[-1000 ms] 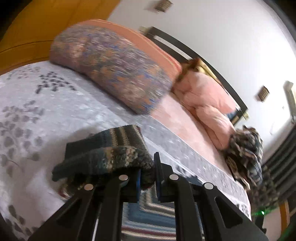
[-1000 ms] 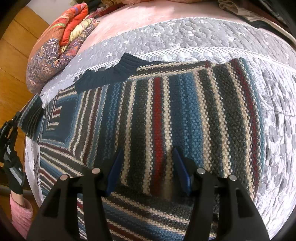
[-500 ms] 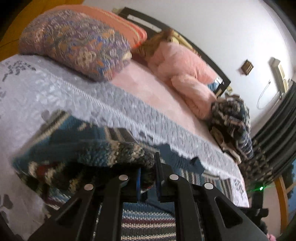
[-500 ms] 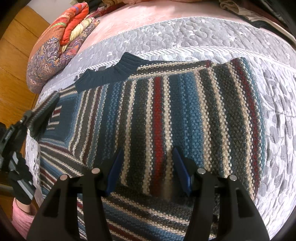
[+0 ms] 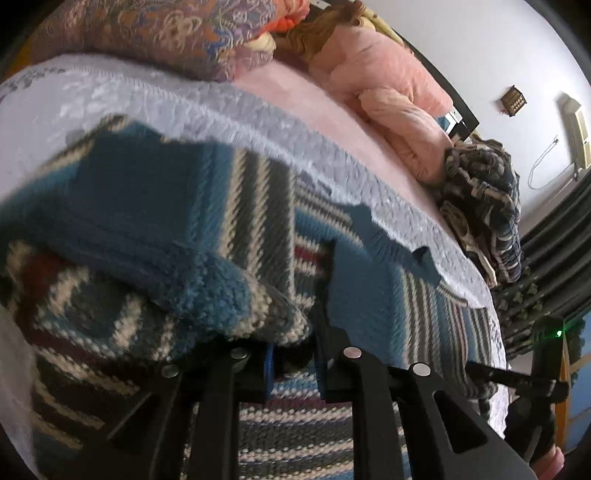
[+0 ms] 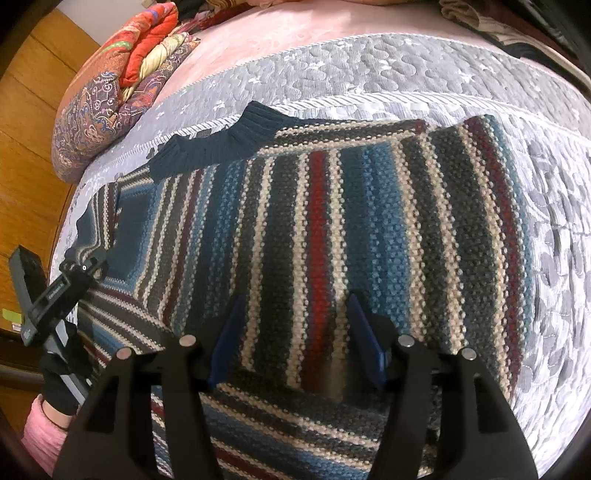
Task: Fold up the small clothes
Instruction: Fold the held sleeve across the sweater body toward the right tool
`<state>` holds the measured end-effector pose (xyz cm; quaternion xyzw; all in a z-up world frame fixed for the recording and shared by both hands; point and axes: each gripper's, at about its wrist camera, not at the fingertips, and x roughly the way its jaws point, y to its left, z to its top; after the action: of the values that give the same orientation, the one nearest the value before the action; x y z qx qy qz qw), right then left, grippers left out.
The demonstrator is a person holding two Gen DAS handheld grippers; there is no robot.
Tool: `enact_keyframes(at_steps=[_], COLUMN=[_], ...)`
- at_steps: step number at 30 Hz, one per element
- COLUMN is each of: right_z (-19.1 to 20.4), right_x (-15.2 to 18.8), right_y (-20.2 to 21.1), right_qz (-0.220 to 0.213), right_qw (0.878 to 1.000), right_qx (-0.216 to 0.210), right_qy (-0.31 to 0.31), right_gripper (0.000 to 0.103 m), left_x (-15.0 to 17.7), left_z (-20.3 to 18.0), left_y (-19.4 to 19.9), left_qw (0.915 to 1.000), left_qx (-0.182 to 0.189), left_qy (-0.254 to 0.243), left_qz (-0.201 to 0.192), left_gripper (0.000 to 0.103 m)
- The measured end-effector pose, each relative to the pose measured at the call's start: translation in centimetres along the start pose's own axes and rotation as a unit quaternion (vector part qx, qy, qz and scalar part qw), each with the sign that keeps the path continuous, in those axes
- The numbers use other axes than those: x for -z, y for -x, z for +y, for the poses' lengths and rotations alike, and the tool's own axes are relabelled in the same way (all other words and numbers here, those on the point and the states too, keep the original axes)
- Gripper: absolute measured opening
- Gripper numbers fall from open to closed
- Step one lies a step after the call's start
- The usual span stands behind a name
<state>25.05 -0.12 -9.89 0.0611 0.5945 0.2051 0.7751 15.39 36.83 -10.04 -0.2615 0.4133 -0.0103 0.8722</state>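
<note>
striped sweater (image 6: 332,229) spread flat; left gripper (image 5: 293,354) apparently pinches its sleeve edge (image 5: 236,314), right gripper (image 6: 295,339) spread wide above.

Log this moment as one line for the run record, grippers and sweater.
left gripper: shut on sleeve, carried over sweater body | right gripper: open, over striped sweater | sweater flat on grey bedspread | fold unfinished

A: What does the left tool (image 5: 293,360) hold?
B: A bunched sleeve (image 5: 207,295) of the striped sweater (image 5: 388,295), pinched above the bed (image 5: 258,107), patterned pillow (image 5: 166,33) at its far edge.
</note>
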Motion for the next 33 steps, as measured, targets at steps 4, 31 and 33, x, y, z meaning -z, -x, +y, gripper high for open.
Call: enact_keyframes(at_steps=[4,31,33], right_z=[0.3,16.5,18.4], right_x=[-0.1,-2.6,-3.5], right_y=[-0.1,-2.2,-3.1], right_qz=[0.0,0.041,0.048], right_qw=[1.0,0.993,0.991], right_qx=[0.007,-0.099,-0.112], right_qy=[0.005,0.06,0.064], right_gripper=[0.062,0.061,0.061], left_x=[0.4,-3.2,-4.1], left_z=[-0.9,6.3,6.2], left_y=[2.1,5.3,7.2], left_qw=[0.9999,0.9968,0.9968], left_qx=[0.009,-0.034,-0.028], left_qy=[-0.01,0.071,0.073], left_qz=[0.01,0.012,-0.018], left_gripper=[0.03,0.042,0.042])
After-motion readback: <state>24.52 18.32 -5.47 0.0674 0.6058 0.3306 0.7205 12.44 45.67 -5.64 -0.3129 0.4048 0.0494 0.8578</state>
